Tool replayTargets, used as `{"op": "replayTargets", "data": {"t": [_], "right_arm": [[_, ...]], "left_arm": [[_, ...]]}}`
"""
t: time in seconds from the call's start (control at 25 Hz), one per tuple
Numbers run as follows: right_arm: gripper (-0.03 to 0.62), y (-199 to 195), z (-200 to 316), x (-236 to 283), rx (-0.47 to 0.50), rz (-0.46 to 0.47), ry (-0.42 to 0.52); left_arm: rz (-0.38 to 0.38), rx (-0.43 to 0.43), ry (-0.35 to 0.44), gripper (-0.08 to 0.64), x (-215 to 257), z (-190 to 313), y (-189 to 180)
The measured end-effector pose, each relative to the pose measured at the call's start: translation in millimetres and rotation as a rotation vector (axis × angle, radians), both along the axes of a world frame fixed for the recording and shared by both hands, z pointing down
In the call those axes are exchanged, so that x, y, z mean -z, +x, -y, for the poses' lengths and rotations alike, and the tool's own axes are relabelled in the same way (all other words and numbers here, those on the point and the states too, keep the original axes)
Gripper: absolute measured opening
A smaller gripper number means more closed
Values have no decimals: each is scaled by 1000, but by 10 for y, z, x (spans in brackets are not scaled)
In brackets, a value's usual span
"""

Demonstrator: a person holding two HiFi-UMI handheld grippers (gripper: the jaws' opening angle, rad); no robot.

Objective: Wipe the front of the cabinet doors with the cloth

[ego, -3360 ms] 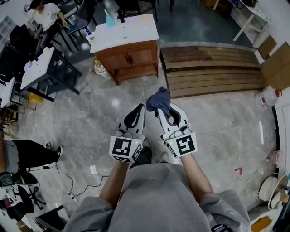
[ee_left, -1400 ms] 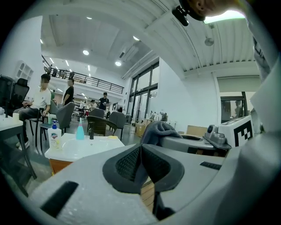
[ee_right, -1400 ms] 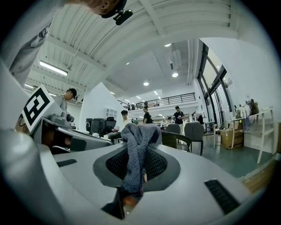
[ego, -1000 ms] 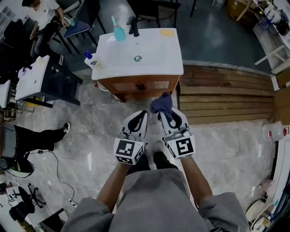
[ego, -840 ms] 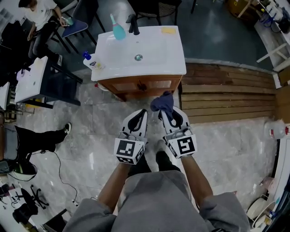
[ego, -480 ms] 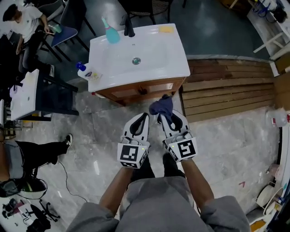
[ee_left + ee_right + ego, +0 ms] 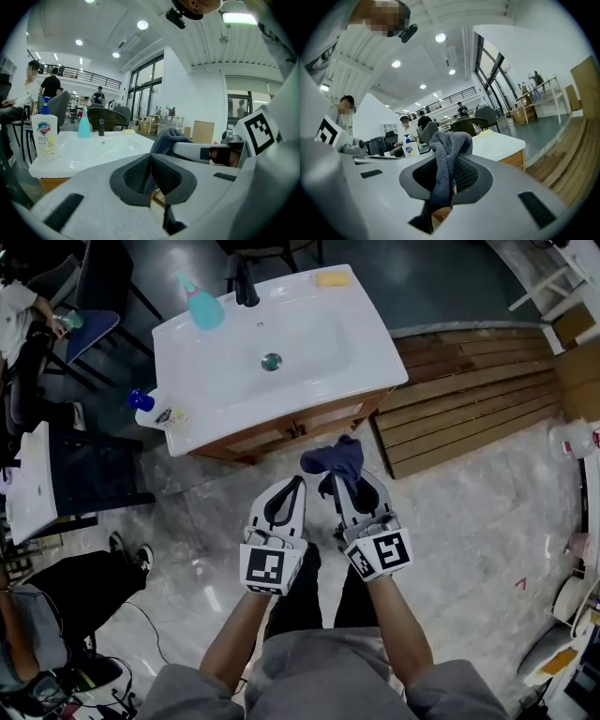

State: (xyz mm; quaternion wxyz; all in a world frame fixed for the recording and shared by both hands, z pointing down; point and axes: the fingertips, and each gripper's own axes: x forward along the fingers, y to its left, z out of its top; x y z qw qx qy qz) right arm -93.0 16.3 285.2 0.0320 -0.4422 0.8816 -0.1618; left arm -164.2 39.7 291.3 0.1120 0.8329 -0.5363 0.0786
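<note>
A wooden cabinet [image 7: 309, 418] with two doors carries a white sink top [image 7: 281, 343]; only a thin strip of its front shows in the head view. My right gripper [image 7: 339, 476] is shut on a dark blue-grey cloth [image 7: 333, 461], which bunches above the jaws just short of the cabinet front. The same cloth [image 7: 446, 161] hangs between the jaws in the right gripper view. My left gripper [image 7: 292, 486] is shut with nothing in it, beside the right one. In the left gripper view the left gripper [image 7: 151, 161] points at the sink top [image 7: 89, 150].
On the sink top stand a teal bottle [image 7: 202, 307], a black tap [image 7: 246, 285], a yellow sponge [image 7: 331, 278] and a white soap bottle [image 7: 155, 412]. Wooden planks [image 7: 469, 371] lie on the floor to the right. A dark table [image 7: 56, 484] and seated people are at left.
The person has walked up to the cabinet; it now lies just ahead of both grippers. The cloth stays held in the right gripper.
</note>
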Motion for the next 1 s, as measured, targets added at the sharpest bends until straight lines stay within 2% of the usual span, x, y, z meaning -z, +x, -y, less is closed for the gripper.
{"op": "replayTargets", "data": {"t": [0.32,0.6,0.68,0.84,1.0], "right_arm": [[49,-60,59,-372,10,117,-45],[48,-2,165,-595,37,240,-80],[48,0,209,-705,45,258,-88],[48,-19,301,-960,48,280,-98],[48,-60,395,-1188,54,335,-117]], "left_arm": [[-8,15,-19,9,-391,135,-187],[-28,44,-39,8,-592,184,-144],[-15,40,-23,8,-676,212,-130],[-27,68,-38,8,-834,303,-129],[8,73,-45,6,-1090,372,-164]]}}
